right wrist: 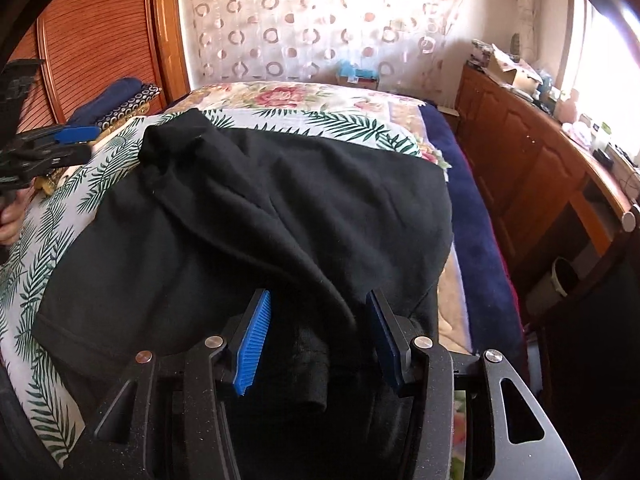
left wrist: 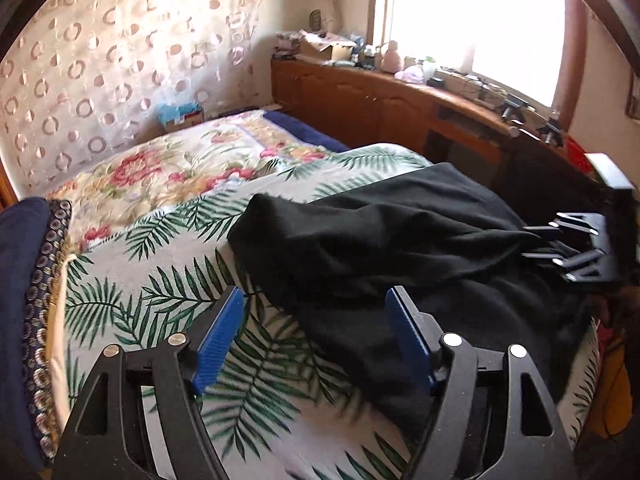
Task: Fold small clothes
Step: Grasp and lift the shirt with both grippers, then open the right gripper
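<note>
A black garment (left wrist: 400, 232) lies crumpled on the palm-leaf sheet (left wrist: 168, 264) of a bed, one sleeve (right wrist: 192, 132) thrown across its body. My left gripper (left wrist: 316, 296) hovers open above the garment's near edge, with nothing between its blue pads (left wrist: 218, 344). In the right wrist view the left gripper (right wrist: 86, 142) shows at the far left, held by a hand (right wrist: 10, 220). My right gripper (right wrist: 318, 296) stands half open over the black garment (right wrist: 280, 200); a fold with a ribbed cuff (right wrist: 316, 372) lies between its jaws, and the pads do not press it. The right gripper (left wrist: 536, 242) also shows at the garment's far right.
A floral quilt (left wrist: 160, 168) and a dark blue blanket (right wrist: 484, 240) cover the rest of the bed. Folded dark cloths (left wrist: 24, 280) are stacked at its left end. A wooden cabinet (left wrist: 360, 100) crowded with small items runs under the window. A bin (right wrist: 556, 284) stands on the floor.
</note>
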### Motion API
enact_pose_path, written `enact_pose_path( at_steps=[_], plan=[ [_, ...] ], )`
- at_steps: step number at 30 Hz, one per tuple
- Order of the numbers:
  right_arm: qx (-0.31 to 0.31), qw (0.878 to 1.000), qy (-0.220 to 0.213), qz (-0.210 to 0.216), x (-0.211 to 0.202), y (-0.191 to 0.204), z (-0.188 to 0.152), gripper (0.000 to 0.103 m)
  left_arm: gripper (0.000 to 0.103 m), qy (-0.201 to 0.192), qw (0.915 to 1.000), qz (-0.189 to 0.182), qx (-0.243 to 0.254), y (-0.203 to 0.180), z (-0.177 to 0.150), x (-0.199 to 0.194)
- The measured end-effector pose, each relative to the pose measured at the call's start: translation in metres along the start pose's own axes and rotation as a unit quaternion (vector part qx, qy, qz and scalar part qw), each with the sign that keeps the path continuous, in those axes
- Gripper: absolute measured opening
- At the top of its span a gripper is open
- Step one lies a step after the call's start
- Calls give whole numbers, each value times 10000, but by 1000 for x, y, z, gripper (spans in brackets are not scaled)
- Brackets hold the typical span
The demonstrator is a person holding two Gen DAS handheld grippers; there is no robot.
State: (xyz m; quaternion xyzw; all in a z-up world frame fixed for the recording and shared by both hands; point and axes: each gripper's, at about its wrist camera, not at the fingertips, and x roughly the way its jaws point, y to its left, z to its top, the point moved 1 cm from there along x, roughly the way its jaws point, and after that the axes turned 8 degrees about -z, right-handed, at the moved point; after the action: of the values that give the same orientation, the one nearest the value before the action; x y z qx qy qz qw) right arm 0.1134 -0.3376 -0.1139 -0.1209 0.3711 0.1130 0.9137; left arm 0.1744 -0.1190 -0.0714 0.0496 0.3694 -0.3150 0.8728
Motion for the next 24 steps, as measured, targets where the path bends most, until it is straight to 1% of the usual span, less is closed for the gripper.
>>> enact_pose_path(
  at_steps=[1,2,4,5,7,9,10,11,12,15,19,21,24],
  plan=[
    [-17,10000,-22,28,-1,0,0,44,72,26,10000,-22,-58,4,2,7],
    [-45,10000,-38,74,-2,0,-1,37,62,41,9999,-81,-114,6,3,12],
    [-123,9999,-62,101,-3,1,-1,16,48,163,9993,-250,-215,12,7,23],
    [-163,9998,-102,93,-3,3,-1,12,43,226,9988,-314,-289,14,9,30],
    [-219,9995,-199,76,-6,4,0,10,38,273,9986,-331,-300,15,13,38],
    [-189,9993,-327,80,-11,4,-3,9,30,383,9984,-322,-266,12,16,49],
    [-153,9991,-376,81,-14,3,-3,8,22,424,9982,-330,-254,11,17,52],
    [-103,9988,-459,104,-17,2,-3,8,11,454,9983,-303,-219,9,20,55],
    [-50,9985,-542,90,-21,1,-5,8,6,453,9983,-299,-197,8,21,55],
    [62,9970,-758,168,-33,1,-8,7,6,248,9993,-264,-134,0,32,46],
    [210,9938,-1069,242,-58,2,-15,7,6,-175,9992,-360,-4,-19,56,18],
    [267,9920,-1197,290,-71,4,-22,7,5,-294,9986,-435,68,-27,70,11],
    [411,9905,-1257,371,-88,-1,-34,7,6,-407,9976,-501,237,-45,90,5]
  ],
)
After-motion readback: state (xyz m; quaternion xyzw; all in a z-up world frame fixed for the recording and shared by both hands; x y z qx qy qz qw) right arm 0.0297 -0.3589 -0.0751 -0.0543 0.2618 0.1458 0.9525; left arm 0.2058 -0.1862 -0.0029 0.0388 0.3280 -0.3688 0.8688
